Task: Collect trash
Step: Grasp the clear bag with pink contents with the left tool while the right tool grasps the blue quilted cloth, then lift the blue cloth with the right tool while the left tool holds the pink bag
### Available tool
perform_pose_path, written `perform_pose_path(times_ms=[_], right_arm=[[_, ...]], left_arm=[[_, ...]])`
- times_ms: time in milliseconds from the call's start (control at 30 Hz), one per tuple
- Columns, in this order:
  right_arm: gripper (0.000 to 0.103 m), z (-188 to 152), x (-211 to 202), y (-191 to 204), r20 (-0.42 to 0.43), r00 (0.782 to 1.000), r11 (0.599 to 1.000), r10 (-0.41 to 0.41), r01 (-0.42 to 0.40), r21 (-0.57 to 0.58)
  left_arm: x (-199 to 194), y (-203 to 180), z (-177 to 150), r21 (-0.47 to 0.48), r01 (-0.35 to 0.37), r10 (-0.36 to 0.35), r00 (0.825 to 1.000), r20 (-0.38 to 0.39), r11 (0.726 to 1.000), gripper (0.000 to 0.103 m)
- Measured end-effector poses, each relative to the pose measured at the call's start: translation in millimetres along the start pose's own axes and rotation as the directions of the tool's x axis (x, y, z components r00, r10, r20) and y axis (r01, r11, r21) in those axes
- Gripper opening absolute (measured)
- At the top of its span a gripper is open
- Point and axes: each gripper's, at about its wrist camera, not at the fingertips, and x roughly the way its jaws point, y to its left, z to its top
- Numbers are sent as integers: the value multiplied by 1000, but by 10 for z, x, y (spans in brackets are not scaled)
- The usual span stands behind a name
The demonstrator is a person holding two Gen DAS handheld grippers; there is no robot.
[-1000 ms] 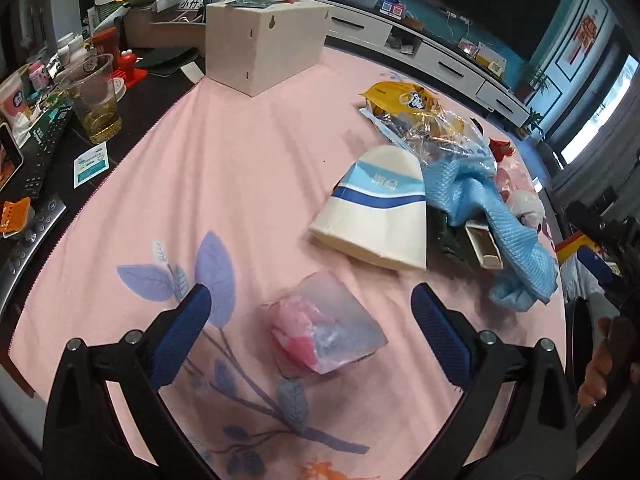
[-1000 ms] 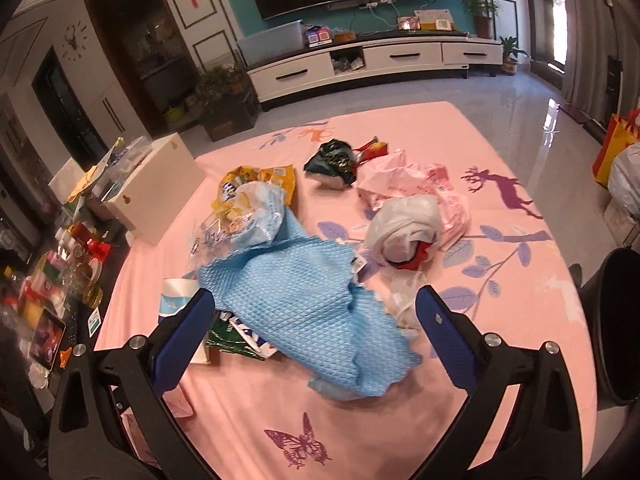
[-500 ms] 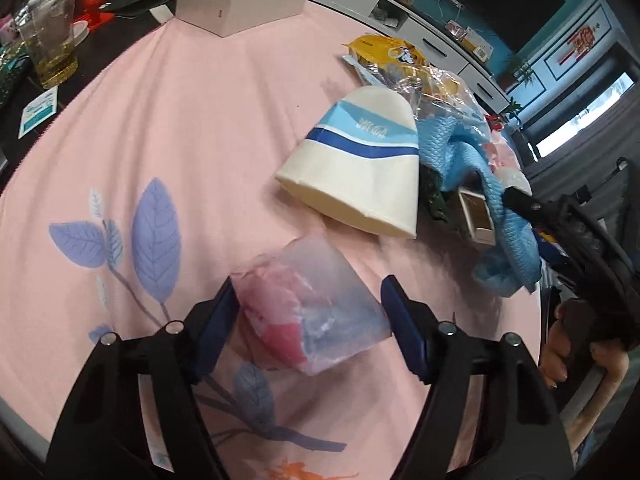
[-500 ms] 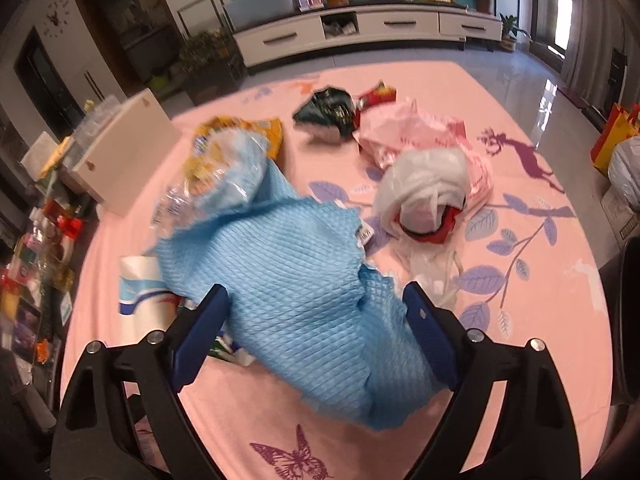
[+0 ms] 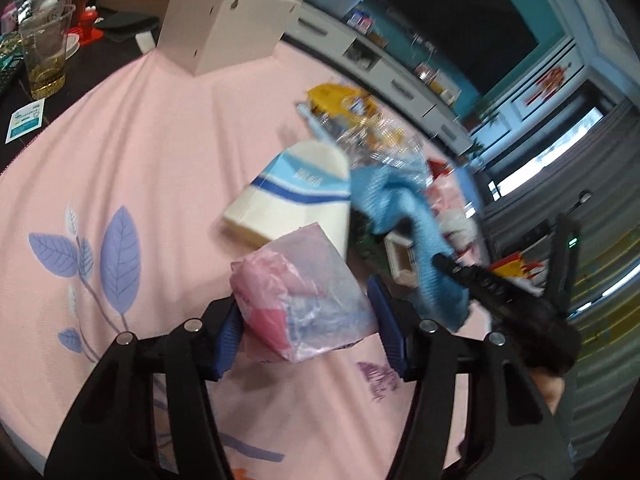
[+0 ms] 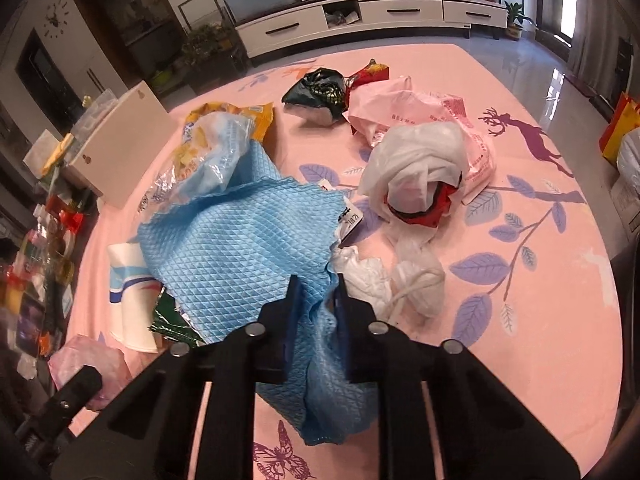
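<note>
My left gripper point(image 5: 306, 312) is shut on a crumpled pink-and-clear plastic bag point(image 5: 300, 300), lifted slightly off the pink tablecloth point(image 5: 140, 152). The bag also shows in the right wrist view point(image 6: 86, 360). My right gripper point(image 6: 316, 292) is shut on a blue waffle-weave cloth point(image 6: 240, 240), which also shows in the left wrist view point(image 5: 404, 216). Behind the cloth lie a white-and-blue paper carton point(image 5: 296, 200), a yellow snack bag point(image 6: 240, 120), a black bag point(image 6: 316, 88), a pink plastic bag point(image 6: 420, 112) and a white bag bundle point(image 6: 420, 164).
A beige box point(image 5: 224, 28) stands at the table's far left edge. A glass of yellow liquid point(image 5: 44, 56) and clutter sit on the dark side table. A small open carton point(image 5: 400, 260) lies by the cloth. A TV cabinet point(image 6: 360, 20) stands beyond the table.
Both grippers closed from wide open: the left onto the pink plastic bag, raising it a little; the right moved forward and down and closed on the blue cloth's near edge.
</note>
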Motion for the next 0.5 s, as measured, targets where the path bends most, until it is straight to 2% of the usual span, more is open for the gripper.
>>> perform_pose_path(times_ms=[133,500], right_arm=[[8,12,-79,18,23,999,1000,23,-23,-1],[4,33,-480,130,127,986,993,109,-104,-48]], left_arm=[[-119,-21,28,-25,17,-15,998,64,1000,59],[-389,-52,-1,-25,31,-26,980,197,999,59]])
